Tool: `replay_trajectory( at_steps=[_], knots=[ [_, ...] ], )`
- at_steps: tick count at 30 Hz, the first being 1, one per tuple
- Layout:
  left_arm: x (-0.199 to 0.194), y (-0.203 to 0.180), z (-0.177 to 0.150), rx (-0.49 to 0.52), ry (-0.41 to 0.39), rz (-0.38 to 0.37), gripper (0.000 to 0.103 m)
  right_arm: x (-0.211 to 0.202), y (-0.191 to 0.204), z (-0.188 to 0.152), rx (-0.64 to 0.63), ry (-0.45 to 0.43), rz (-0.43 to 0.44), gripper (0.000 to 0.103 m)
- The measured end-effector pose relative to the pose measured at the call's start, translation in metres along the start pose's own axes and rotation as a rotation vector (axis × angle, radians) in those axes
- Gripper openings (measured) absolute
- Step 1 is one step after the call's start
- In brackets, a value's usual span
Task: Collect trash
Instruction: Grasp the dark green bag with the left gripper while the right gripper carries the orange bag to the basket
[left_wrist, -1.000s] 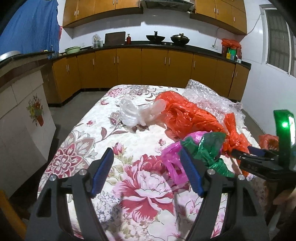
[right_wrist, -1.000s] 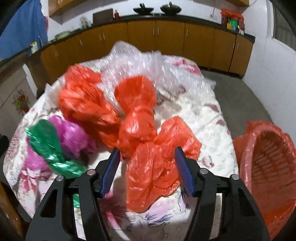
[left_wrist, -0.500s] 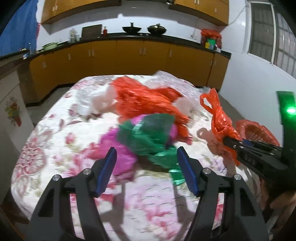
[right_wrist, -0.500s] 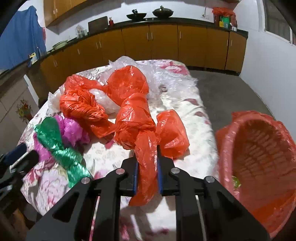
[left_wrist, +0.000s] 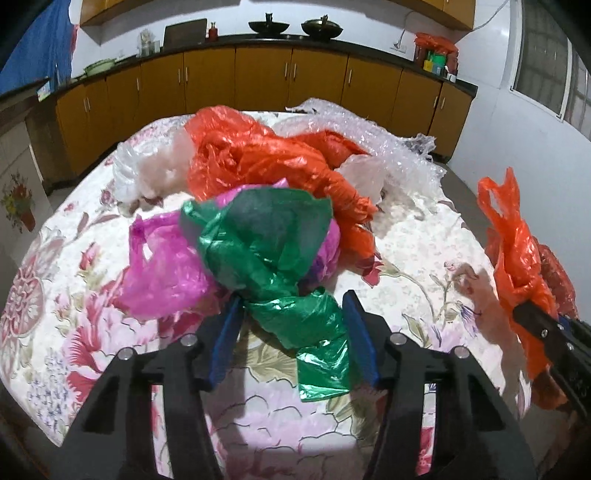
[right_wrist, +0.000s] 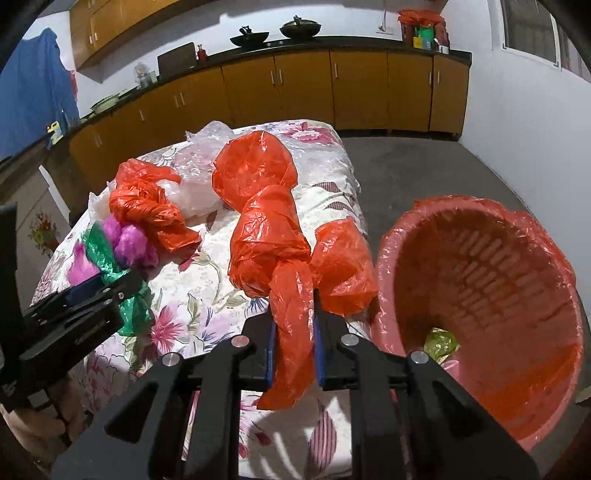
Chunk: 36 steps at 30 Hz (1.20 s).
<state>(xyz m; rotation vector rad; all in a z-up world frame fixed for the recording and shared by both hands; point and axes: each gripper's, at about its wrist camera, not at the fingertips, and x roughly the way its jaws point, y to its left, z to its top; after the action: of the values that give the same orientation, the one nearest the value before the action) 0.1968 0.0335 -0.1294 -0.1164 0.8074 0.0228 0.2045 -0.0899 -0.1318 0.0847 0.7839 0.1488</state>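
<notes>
My right gripper is shut on a knotted orange plastic bag and holds it up beside the table's right edge; it also shows in the left wrist view. My left gripper is open, its jaws on either side of a crumpled green plastic bag that lies against a magenta bag on the floral tablecloth. A second orange bag, a white bag and clear bubble wrap lie farther back. A pink bin lined with an orange bag stands right of the table.
The bin holds a small yellow-green scrap at its bottom. Orange kitchen cabinets with a dark counter run along the back wall. Bare grey floor lies between table, bin and cabinets. A white wall is on the right.
My right gripper shut on the orange bag and lifted it toward the bin. My left gripper moved right and forward until its open jaws flank the green bag.
</notes>
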Motion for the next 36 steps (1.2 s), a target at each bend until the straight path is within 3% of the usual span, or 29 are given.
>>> replay_trajectory(
  at_steps=[5, 8, 16, 28, 36],
  knots=[
    [0.001, -0.001, -0.002, 0.009, 0.009, -0.012, 0.049, 0.000, -0.001, -0.002, 0.006, 0.001, 0.007, 0.016],
    [0.004, 0.000, -0.004, -0.020, 0.052, -0.056, 0.044, -0.001, -0.001, -0.003, 0.003, -0.001, 0.008, 0.016],
    [0.002, -0.008, -0.006, 0.015, 0.032, -0.067, 0.032, -0.012, -0.001, -0.001, -0.006, -0.027, 0.002, 0.016],
    [-0.041, -0.025, -0.003, 0.105, -0.060, -0.116, 0.031, -0.041, -0.017, 0.001, 0.021, -0.081, -0.009, 0.016],
    [-0.062, -0.066, 0.015, 0.161, -0.090, -0.232, 0.031, -0.066, -0.051, -0.002, 0.089, -0.126, -0.062, 0.016]
  ],
)
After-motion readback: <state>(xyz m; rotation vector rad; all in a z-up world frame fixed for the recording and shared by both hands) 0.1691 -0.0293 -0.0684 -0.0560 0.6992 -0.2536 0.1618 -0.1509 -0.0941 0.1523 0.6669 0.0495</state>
